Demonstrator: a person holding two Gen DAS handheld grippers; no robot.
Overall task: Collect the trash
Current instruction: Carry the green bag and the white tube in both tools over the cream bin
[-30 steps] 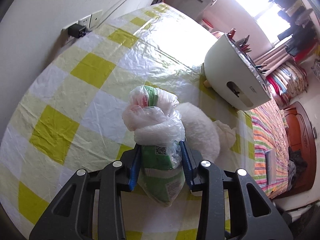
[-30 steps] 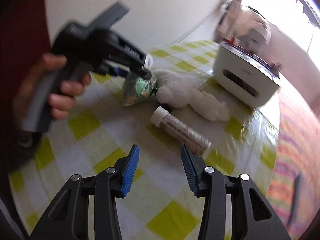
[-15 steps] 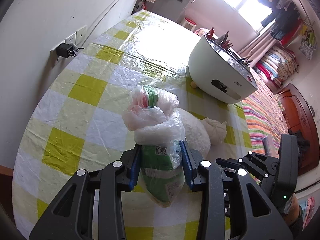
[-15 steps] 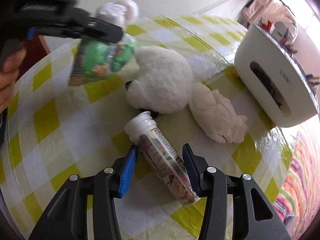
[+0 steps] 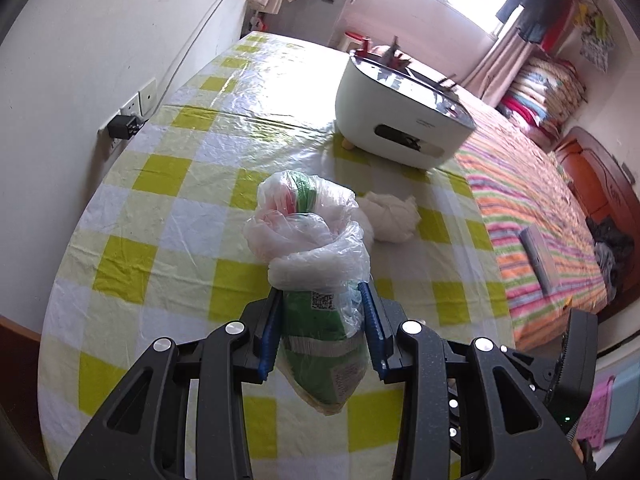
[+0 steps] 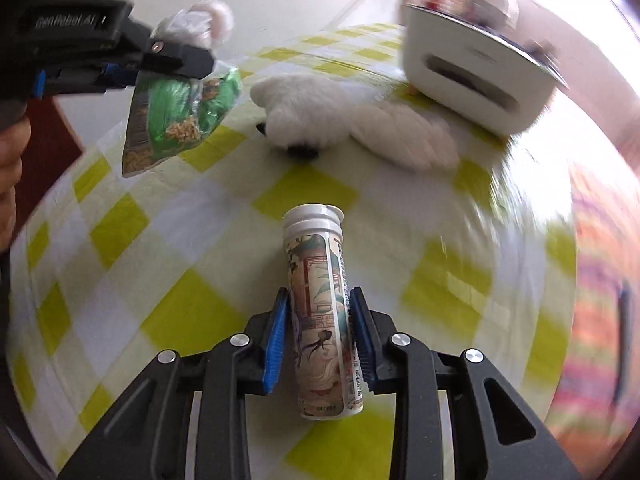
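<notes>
Your right gripper (image 6: 318,334) dropped over the tube (image 6: 322,312), jaws just closing, pads touching it. Left gripper (image 5: 322,330) holds the snack bag (image 5: 320,320) aloft. Next: lift the tube clear.

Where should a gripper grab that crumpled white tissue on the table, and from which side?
Probably from straight above, pinching the crumpled tissue across its bunched middle. It lies as a low, soft wad on the checked tablecloth, so the folds standing up at the centre give the most to squeeze. The stuffed toy seems close beside it, so a sideways approach looks awkward.
</notes>
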